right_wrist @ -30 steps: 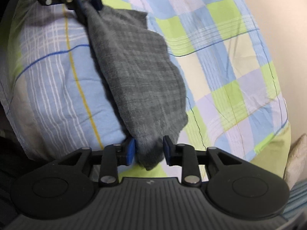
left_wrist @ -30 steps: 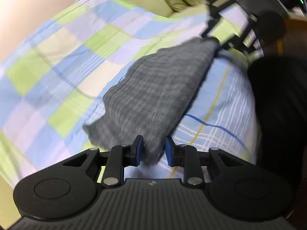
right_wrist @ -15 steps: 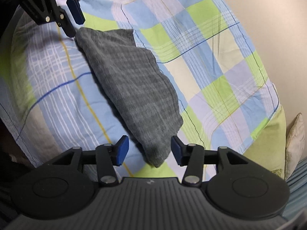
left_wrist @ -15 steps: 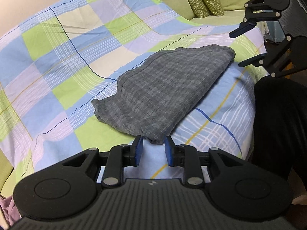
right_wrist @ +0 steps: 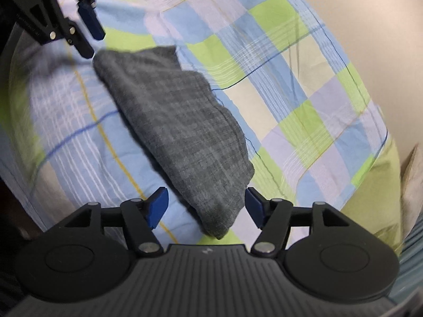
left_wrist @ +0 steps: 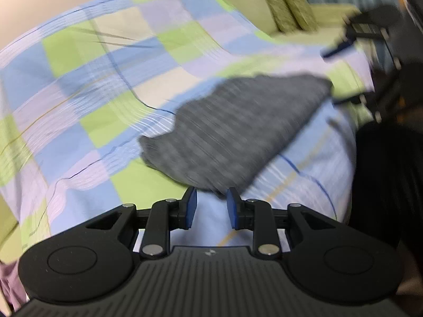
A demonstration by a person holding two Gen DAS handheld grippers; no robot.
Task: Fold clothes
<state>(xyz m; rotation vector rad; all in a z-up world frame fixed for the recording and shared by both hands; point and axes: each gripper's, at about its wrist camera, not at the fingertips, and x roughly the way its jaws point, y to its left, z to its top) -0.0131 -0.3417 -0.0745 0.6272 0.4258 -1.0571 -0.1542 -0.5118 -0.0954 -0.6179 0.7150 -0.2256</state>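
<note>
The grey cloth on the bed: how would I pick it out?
Find the checked bedspread of blue, green and lilac squares. Near its edge lies the folded grey garment, a flat wedge. It is the only dark, finely striped thing there.

A grey garment [right_wrist: 174, 132] with a faint check lies mid-frame on a bedspread [right_wrist: 304, 84] checked in light blue, lime green, lilac and cream; black grippers carry blue pads [right_wrist: 157, 206].
</note>
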